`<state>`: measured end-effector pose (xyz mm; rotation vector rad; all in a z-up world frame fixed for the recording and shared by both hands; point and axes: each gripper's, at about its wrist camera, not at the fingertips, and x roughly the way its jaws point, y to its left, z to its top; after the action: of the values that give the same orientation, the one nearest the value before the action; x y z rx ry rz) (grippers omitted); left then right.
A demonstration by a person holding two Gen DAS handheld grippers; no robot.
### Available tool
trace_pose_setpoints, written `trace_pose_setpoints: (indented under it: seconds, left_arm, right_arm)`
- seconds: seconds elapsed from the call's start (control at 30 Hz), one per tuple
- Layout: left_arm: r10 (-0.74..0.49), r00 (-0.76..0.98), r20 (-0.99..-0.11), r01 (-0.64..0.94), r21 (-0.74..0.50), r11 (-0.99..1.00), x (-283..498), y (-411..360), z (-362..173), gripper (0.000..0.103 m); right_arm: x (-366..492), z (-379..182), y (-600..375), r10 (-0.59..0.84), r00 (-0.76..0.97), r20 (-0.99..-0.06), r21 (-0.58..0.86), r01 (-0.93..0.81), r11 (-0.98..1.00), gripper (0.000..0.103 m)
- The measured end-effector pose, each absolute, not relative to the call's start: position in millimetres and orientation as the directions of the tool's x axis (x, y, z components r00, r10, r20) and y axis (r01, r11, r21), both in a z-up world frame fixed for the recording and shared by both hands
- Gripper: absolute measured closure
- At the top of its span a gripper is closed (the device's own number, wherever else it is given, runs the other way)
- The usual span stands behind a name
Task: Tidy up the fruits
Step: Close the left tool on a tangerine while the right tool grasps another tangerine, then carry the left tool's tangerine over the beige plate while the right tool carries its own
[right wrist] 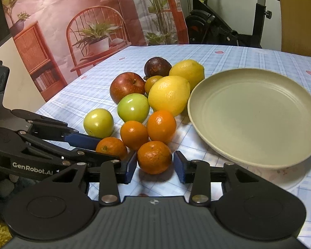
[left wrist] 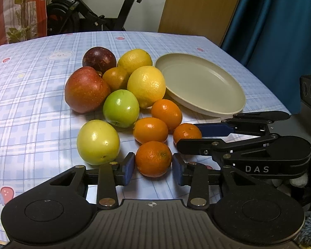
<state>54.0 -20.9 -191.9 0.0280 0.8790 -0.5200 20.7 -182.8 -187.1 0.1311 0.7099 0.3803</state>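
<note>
Left fingers (left wrist: pixel 128 166) clamped on front tangerine (left wrist: pixel 153 158). Right fingers (right wrist: pixel 179 169) clamped on second tangerine (right wrist: pixel 154 157), just beside. Two more tangerines (left wrist: pixel 158 122) close behind, then green apples (left wrist: pixel 121 108), lemons (left wrist: pixel 146 86), red apples (left wrist: pixel 85 89), all tight in one pile. Empty plate (left wrist: pixel 234 105) on right, rim just beside lemon. Free table (left wrist: pixel 31 87) left of pile and behind. Blue curtain (left wrist: pixel 280 31) only in left view; printed backdrop (right wrist: pixel 93 31) only in right view.

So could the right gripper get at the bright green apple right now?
Probably not yet: the right gripper is already shut on a mandarin, and two more mandarins sit between it and the bright green apple.
</note>
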Motion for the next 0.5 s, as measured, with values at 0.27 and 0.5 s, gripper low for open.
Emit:
trace_pose_setpoints:
  seconds: [0.27,0.5]
  left_arm:
    - [-0.434,0.549,-0.714,0.459,-0.176,0.871,50,-21,-185,0.062]
    - [-0.435,0.582,-0.687,0.475,-0.148,0.868,47,-24,-177,0.062]
  right_arm:
    - [16,-181,-185,0.363,0.715,-0.598,0.233,-0.278,0.932,0.063]
    - [11,-173,-189,0.329,0.753,-0.57,0.215,-0.249,0.944,0.063]
